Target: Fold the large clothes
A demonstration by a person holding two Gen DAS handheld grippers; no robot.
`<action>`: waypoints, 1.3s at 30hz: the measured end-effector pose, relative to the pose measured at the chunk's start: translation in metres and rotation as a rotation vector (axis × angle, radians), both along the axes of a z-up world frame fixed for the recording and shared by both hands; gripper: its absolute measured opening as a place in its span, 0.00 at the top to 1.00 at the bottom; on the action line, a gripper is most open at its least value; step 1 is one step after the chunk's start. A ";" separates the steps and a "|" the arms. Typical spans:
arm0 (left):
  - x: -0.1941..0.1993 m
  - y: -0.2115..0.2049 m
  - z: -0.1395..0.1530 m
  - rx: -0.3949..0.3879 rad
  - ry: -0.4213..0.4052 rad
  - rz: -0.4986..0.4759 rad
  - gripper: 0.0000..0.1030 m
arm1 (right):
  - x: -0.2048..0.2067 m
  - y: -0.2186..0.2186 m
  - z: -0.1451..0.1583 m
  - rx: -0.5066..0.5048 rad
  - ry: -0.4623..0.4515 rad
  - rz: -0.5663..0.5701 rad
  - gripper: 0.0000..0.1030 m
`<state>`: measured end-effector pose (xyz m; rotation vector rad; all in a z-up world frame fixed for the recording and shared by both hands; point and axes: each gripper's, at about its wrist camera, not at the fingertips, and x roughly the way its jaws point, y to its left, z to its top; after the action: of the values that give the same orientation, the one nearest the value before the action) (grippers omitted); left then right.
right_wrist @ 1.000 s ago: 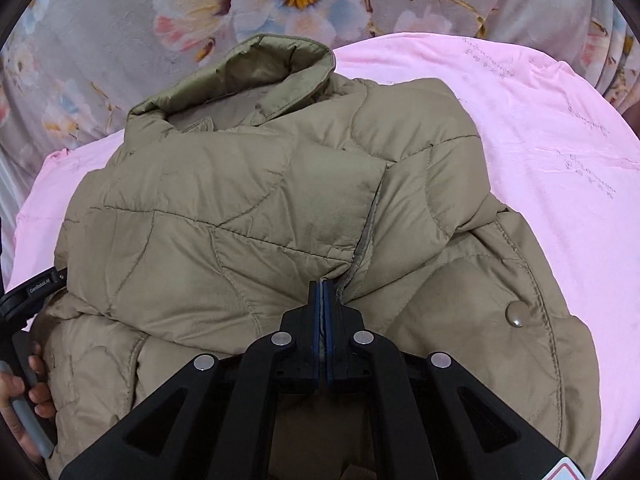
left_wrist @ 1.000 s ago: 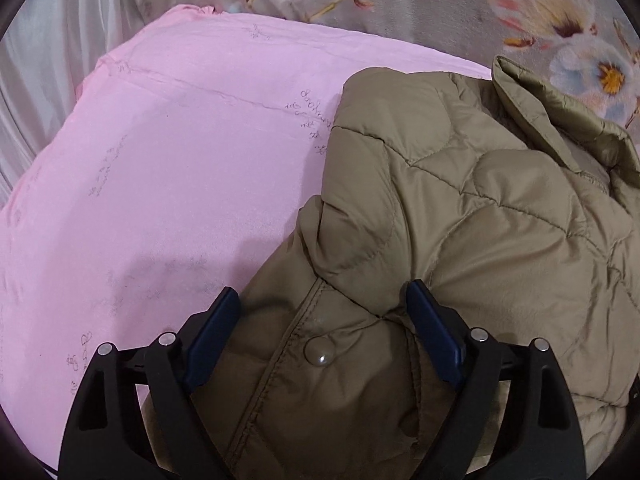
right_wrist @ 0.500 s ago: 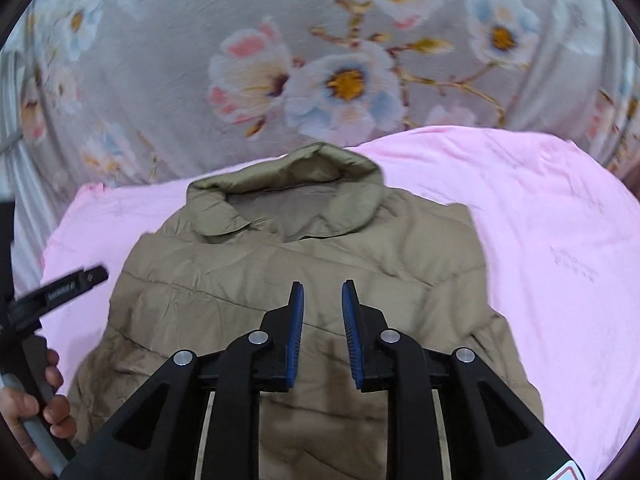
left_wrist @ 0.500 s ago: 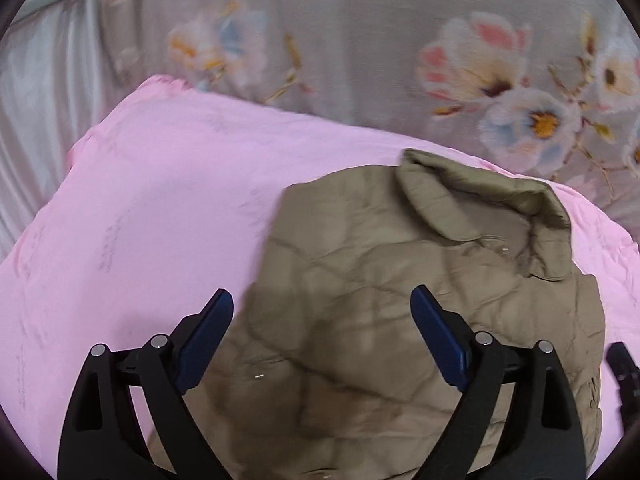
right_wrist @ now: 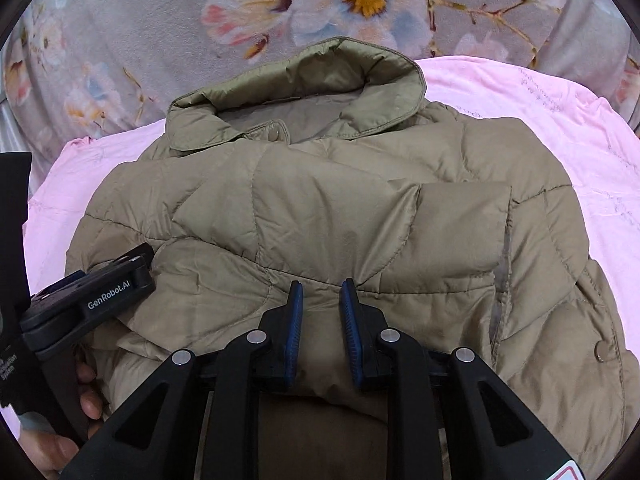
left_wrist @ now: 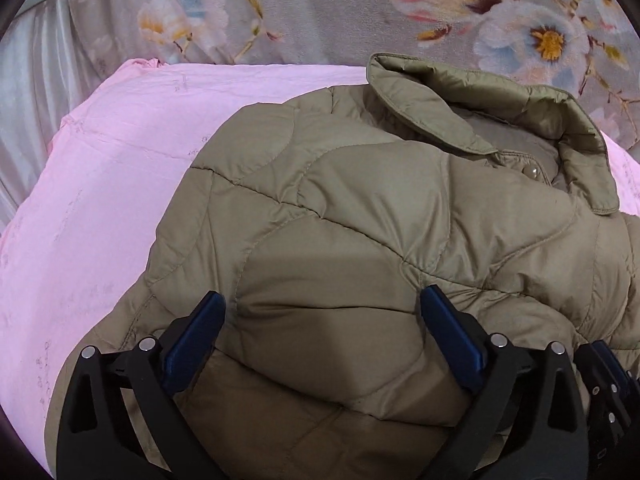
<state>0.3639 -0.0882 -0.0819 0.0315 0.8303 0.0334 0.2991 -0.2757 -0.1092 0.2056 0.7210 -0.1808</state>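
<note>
L gripper [left_wrist: 322, 326]: jaws opening, nearly full wide, blue pads straddling a puffed fold of the olive-khaki quilted puffer jacket [left_wrist: 360, 220] w/o pinching it. R gripper [right_wrist: 319, 322]: jaws parted by a narrow gap, nothing clamped, tips over the jacket's folded front panel. Jacket lies folded, collar [right_wrist: 320, 80] away from cams, on pink embroidered sheet [left_wrist: 100, 184]; grey floral blanket [right_wrist: 140, 20] behind; person's hand [right_wrist: 56, 436] on L gripper's handle.
</note>
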 end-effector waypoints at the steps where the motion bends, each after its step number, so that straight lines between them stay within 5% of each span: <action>1: -0.001 -0.002 0.000 0.009 -0.001 0.001 0.06 | 0.000 0.000 0.000 0.006 0.000 0.000 0.80; 19: 0.004 -0.003 -0.001 0.024 0.015 0.003 0.04 | -0.002 -0.006 -0.001 0.043 -0.007 -0.006 0.81; 22: 0.007 0.008 0.006 -0.051 0.054 -0.021 0.05 | -0.006 -0.015 0.000 0.116 -0.024 0.013 0.77; 26: 0.022 0.028 0.041 -0.249 0.078 -0.058 0.05 | -0.009 -0.036 0.021 0.230 -0.044 0.022 0.71; 28: 0.038 0.029 0.063 -0.306 0.057 -0.059 0.05 | -0.004 -0.055 0.039 0.304 -0.101 -0.005 0.59; 31: 0.073 0.019 0.074 -0.344 0.081 -0.063 0.05 | 0.013 -0.087 0.051 0.427 -0.150 -0.045 0.56; 35: 0.112 0.003 0.053 -0.354 0.159 -0.035 0.10 | 0.040 -0.123 0.045 0.515 -0.145 -0.119 0.56; 36: 0.118 0.000 0.046 -0.359 0.174 -0.026 0.13 | 0.050 -0.131 0.039 0.552 -0.132 -0.130 0.57; 39: 0.121 -0.009 0.038 -0.297 0.152 -0.018 0.24 | 0.070 -0.137 0.032 0.566 -0.120 -0.114 0.87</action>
<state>0.4852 -0.0969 -0.0443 -0.2406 0.9802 -0.1111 0.3691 -0.4128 -0.0777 0.7916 0.6273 -0.0675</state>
